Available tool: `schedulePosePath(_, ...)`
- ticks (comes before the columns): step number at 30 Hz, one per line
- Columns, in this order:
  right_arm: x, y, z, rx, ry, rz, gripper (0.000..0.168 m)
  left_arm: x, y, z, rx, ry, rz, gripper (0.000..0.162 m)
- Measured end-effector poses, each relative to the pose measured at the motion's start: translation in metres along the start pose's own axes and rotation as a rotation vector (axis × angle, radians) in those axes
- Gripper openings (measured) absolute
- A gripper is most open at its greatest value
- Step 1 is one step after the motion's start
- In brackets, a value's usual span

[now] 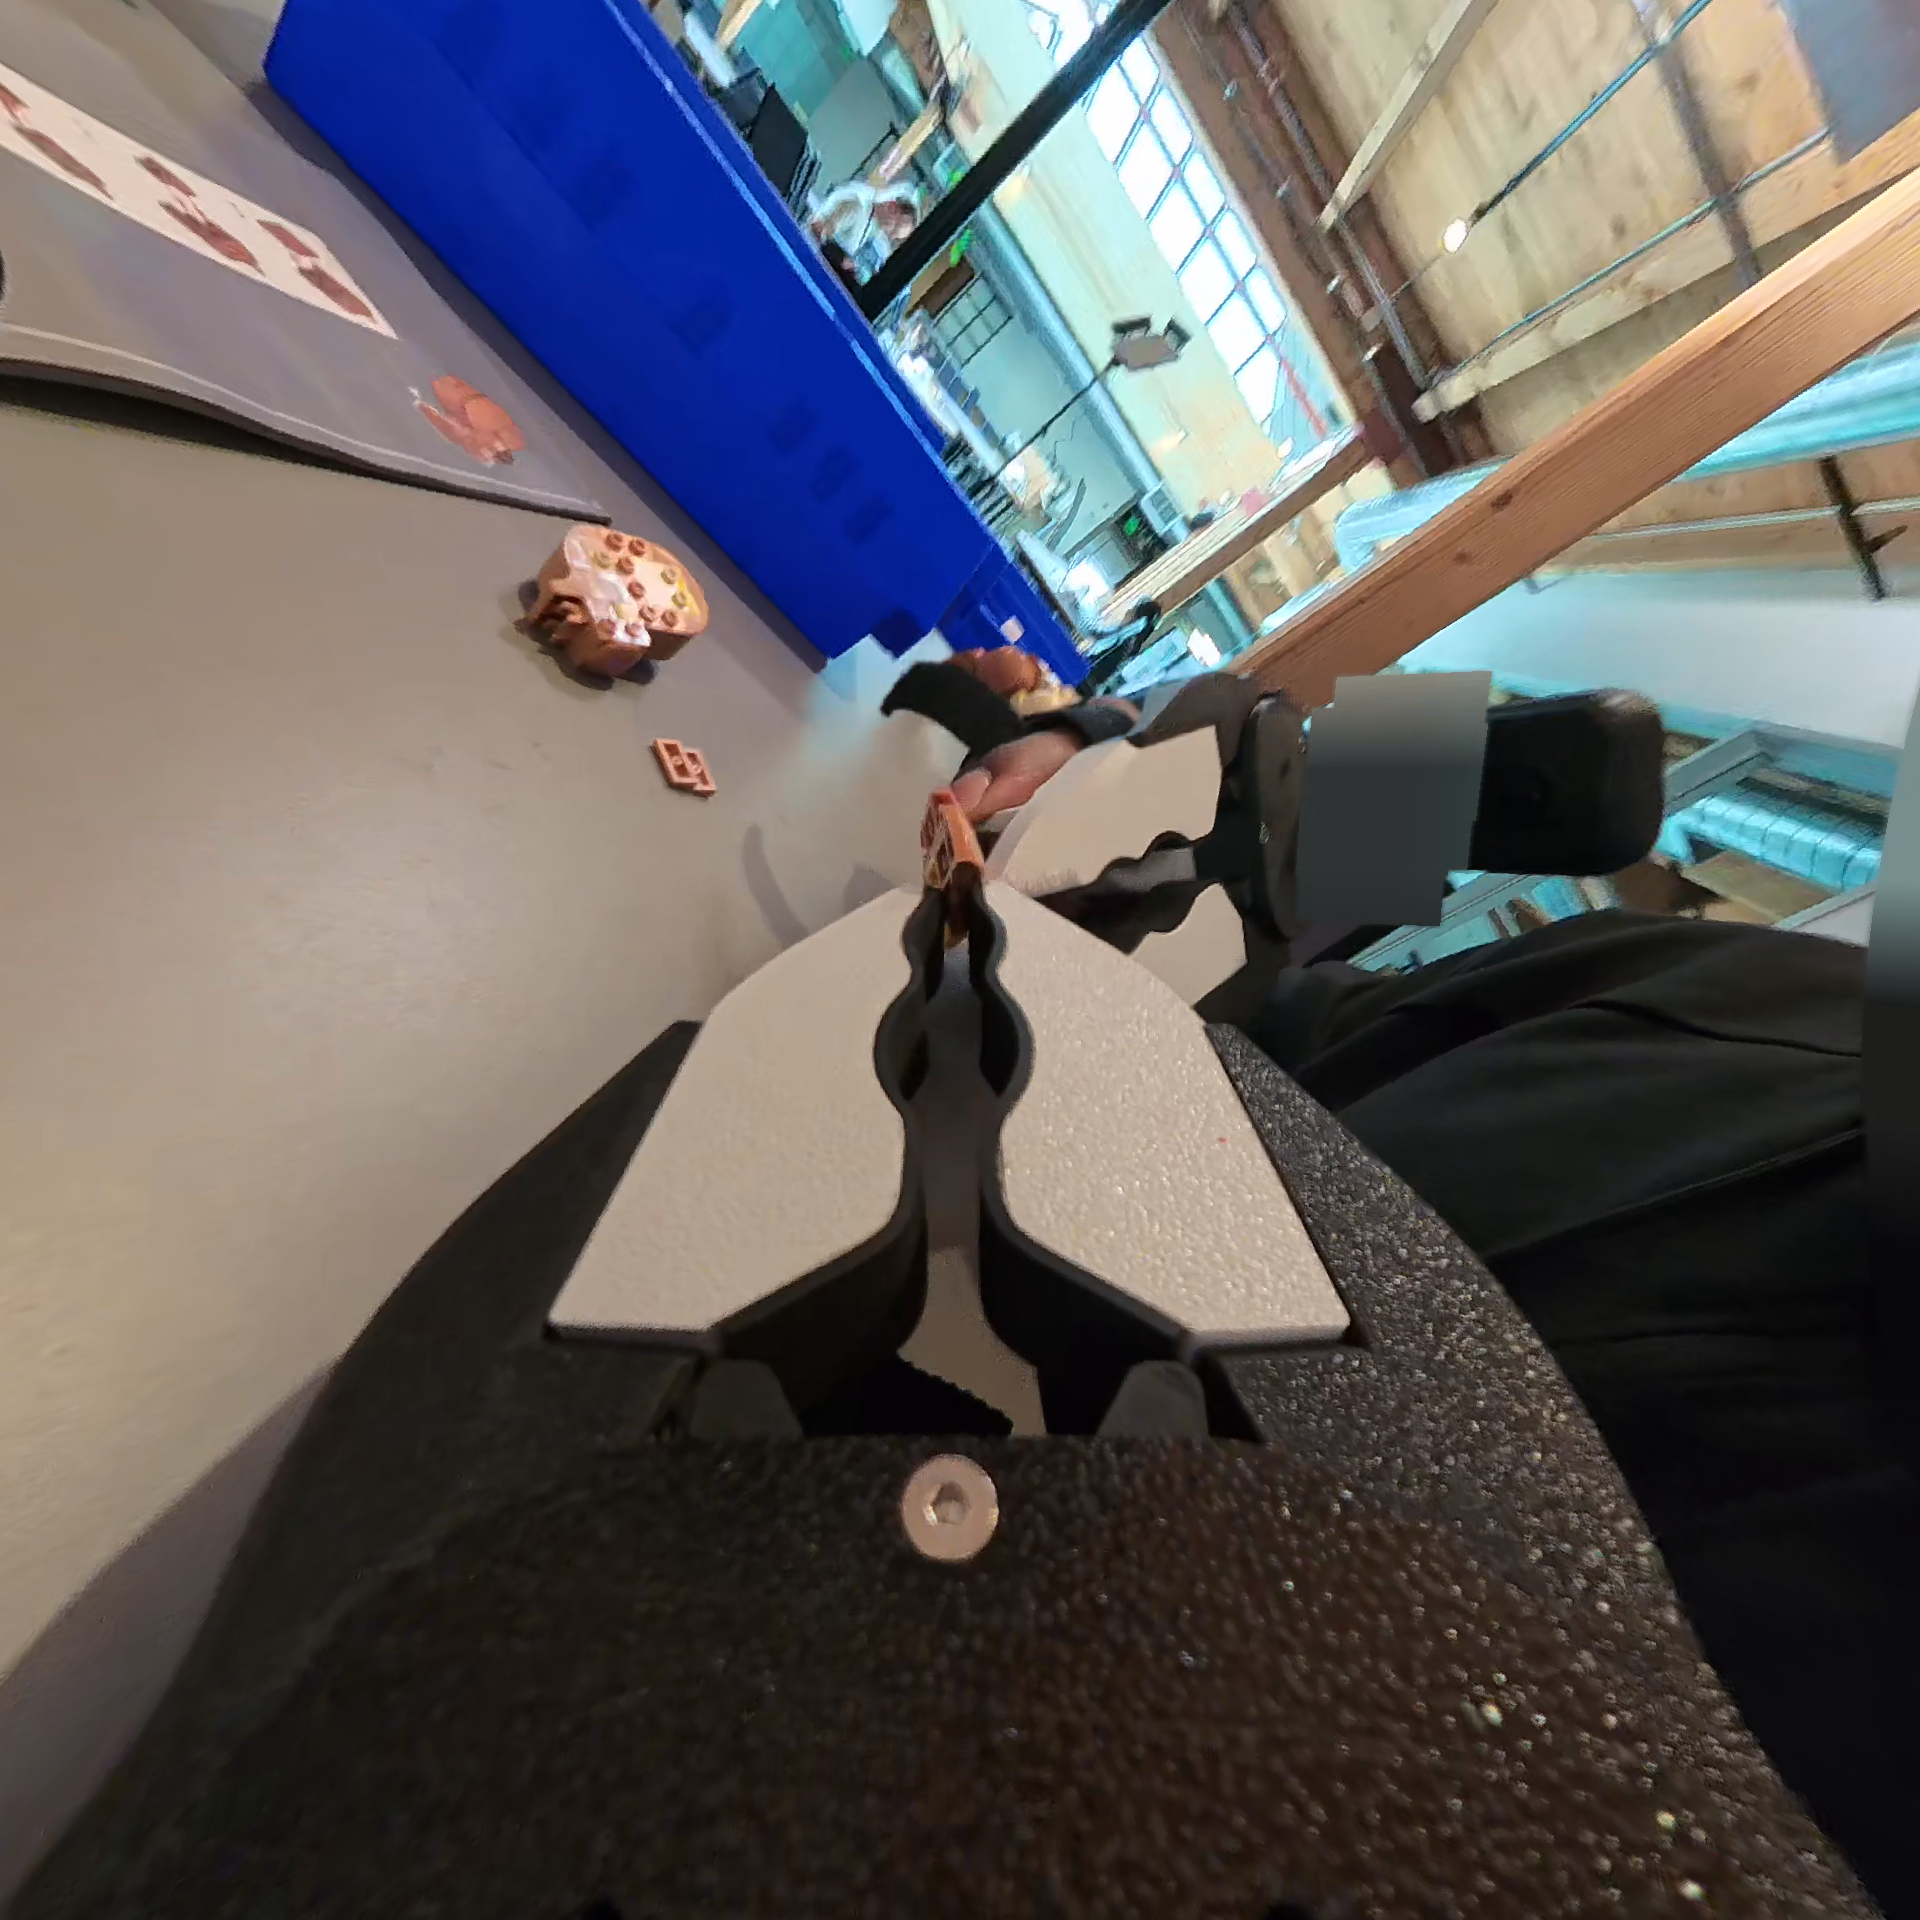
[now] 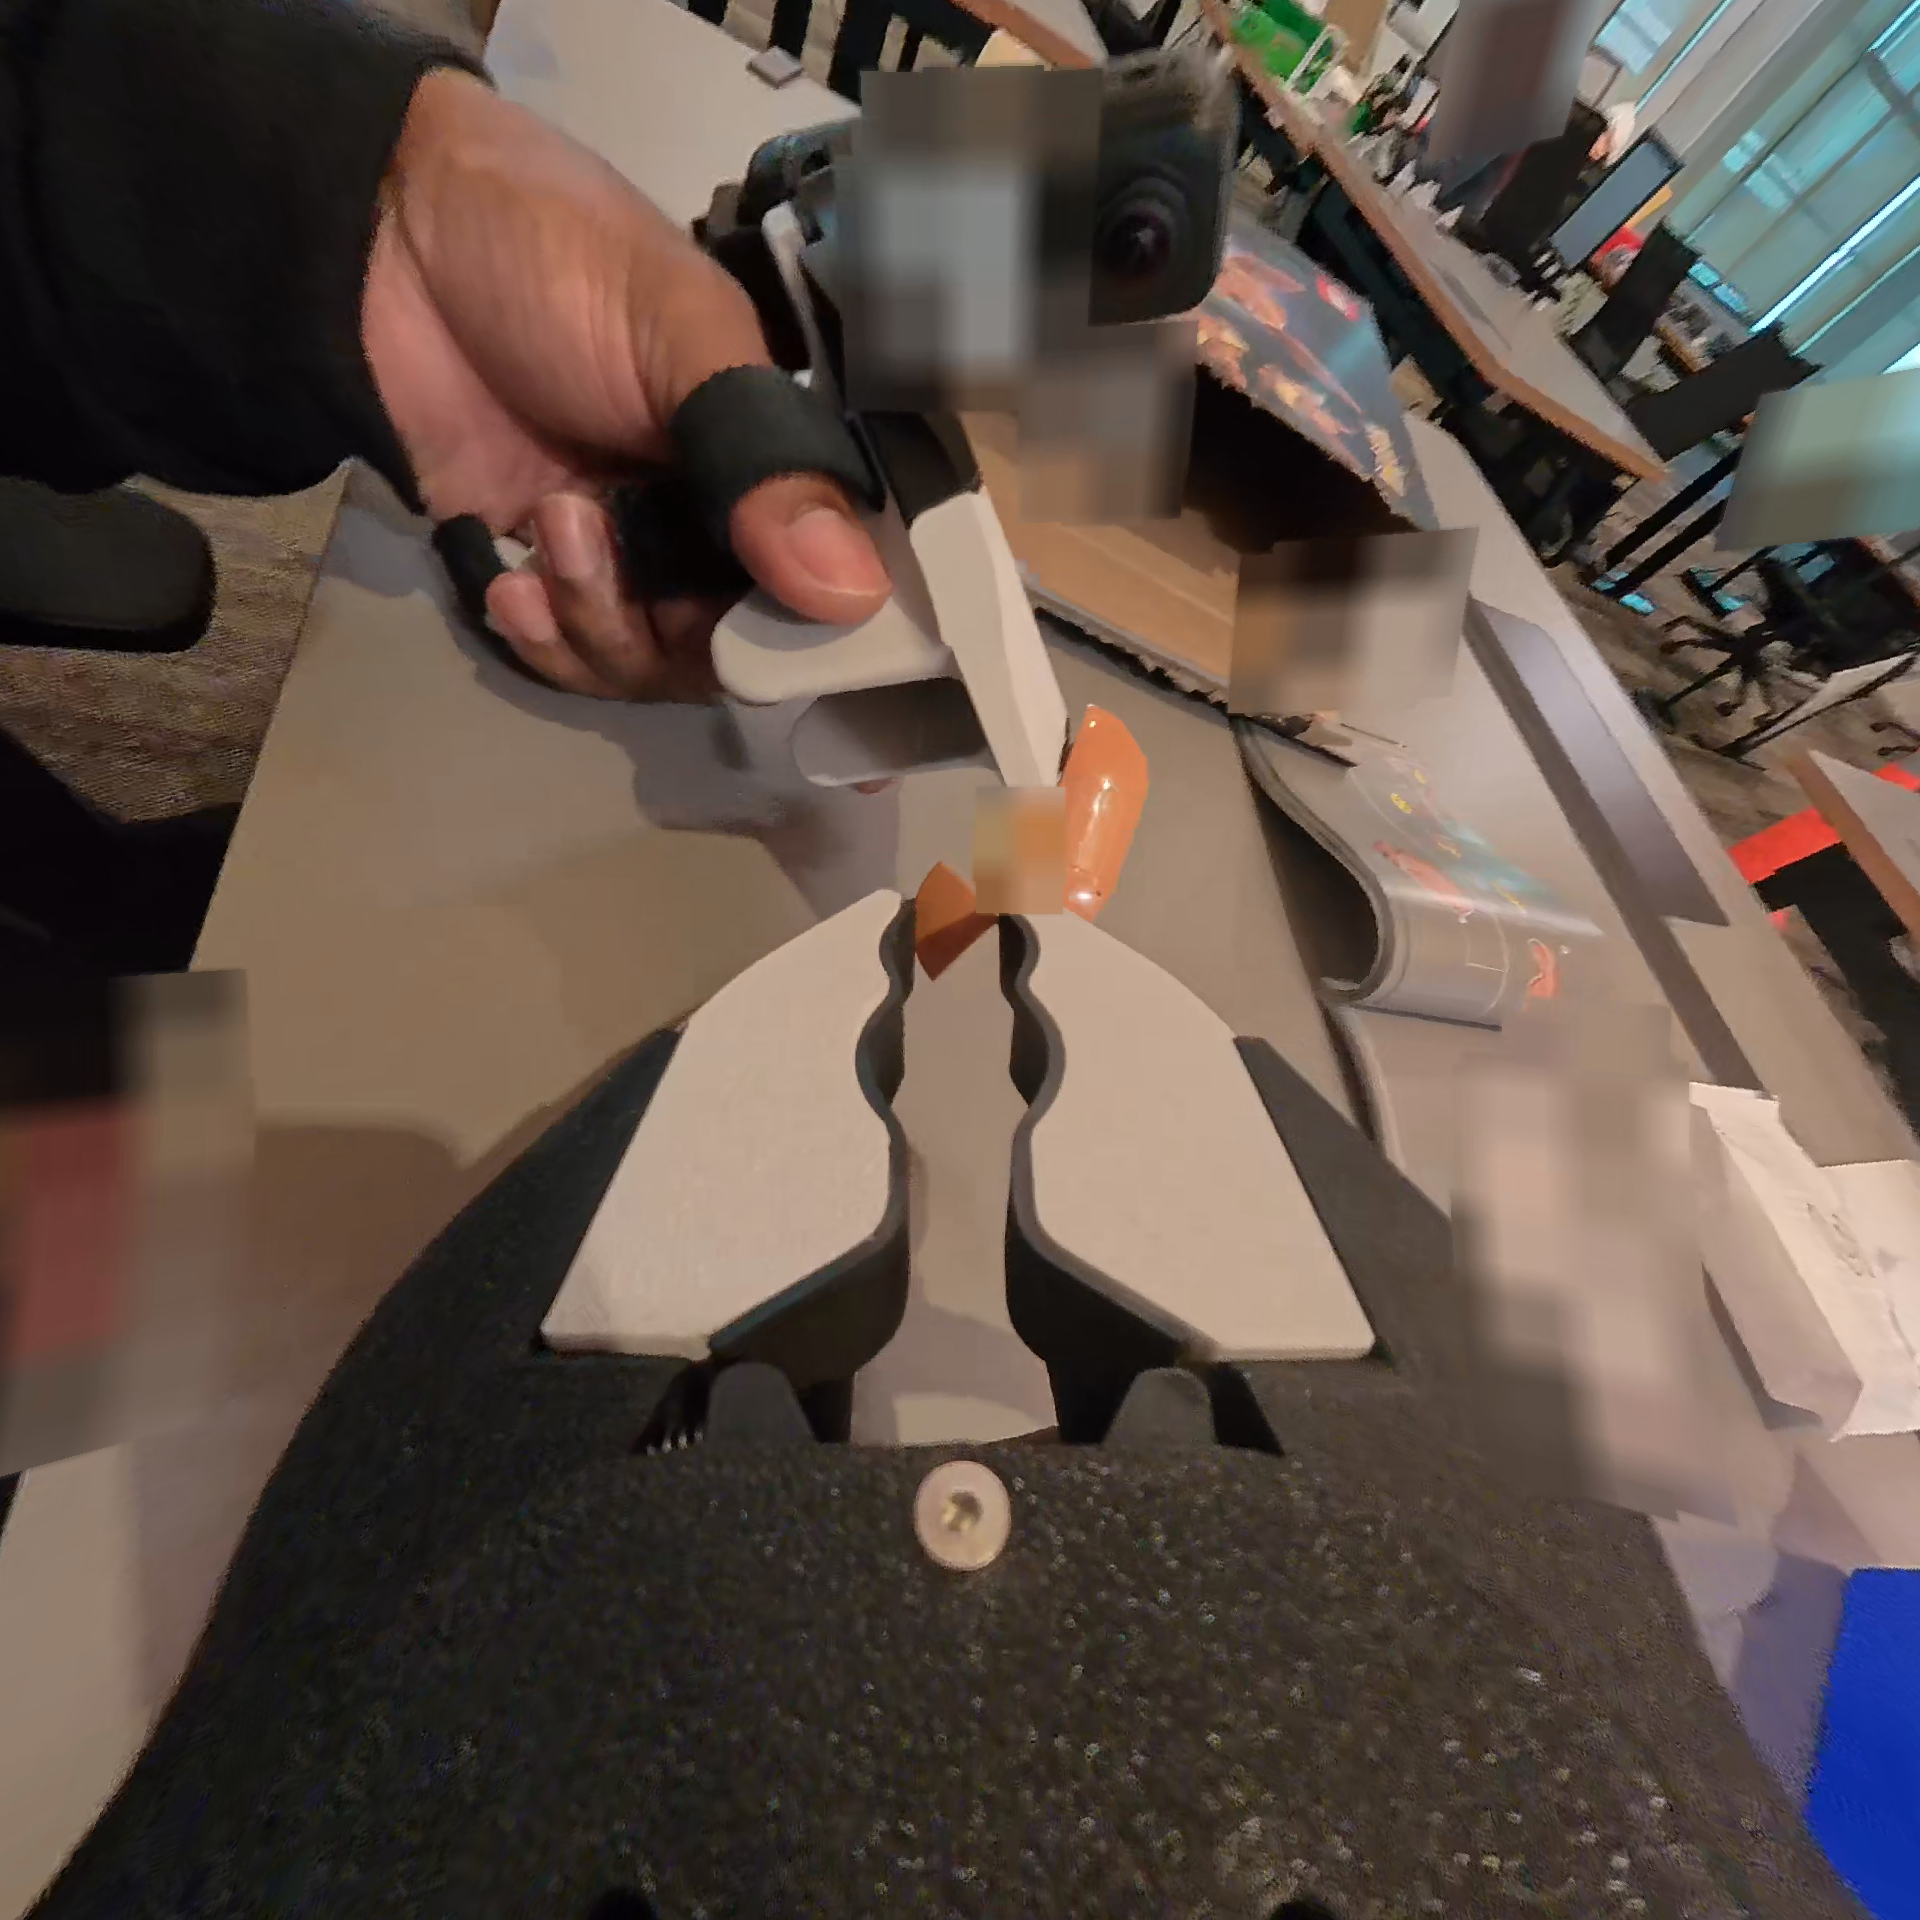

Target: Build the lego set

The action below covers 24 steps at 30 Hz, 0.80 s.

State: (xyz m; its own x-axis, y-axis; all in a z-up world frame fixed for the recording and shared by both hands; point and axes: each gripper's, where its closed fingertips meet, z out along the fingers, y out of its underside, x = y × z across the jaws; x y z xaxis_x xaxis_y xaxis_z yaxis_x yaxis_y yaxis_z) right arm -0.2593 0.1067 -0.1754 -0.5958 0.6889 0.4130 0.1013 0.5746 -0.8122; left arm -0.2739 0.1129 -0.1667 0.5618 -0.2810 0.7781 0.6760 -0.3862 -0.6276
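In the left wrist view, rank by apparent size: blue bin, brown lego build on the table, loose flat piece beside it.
1. blue bin
2. brown lego build
3. loose flat piece

The bin lies farther off yet looks largest.

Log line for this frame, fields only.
left gripper: shut on brown plate | right gripper: shut on small brown piece | partial build: on table

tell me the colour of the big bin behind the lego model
Bright blue bin, best seen in the left wrist view.

lego model on table, loose plate beside it, bin behind
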Motion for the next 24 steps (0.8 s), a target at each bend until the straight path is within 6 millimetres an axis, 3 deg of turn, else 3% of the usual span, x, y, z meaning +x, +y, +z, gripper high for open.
schedulePosePath(4,-0.011,0.015,-0.001,-0.043,-0.082,0.057,0.015,-0.010,0.014,0.001,-0.109,-0.087,0.053,0.004)
schedulePosePath(9,-0.018,0.024,-0.003,-0.042,-0.201,0.264,0.015,-0.005,0.011,0.005,-0.072,-0.034,-0.021,0.004)
schedulePosePath(14,-0.025,0.061,0.000,-0.249,-0.286,0.382,0.015,0.006,0.013,0.011,-0.044,0.058,-0.110,0.004)
schedulePosePath(19,-0.029,0.066,0.000,-0.287,-0.331,0.391,0.016,0.011,0.010,0.012,-0.005,0.106,-0.160,0.004)
schedulePosePath(24,-0.015,0.042,-0.011,-0.093,-0.387,0.590,0.036,0.016,0.005,0.014,0.041,0.144,-0.177,0.004)
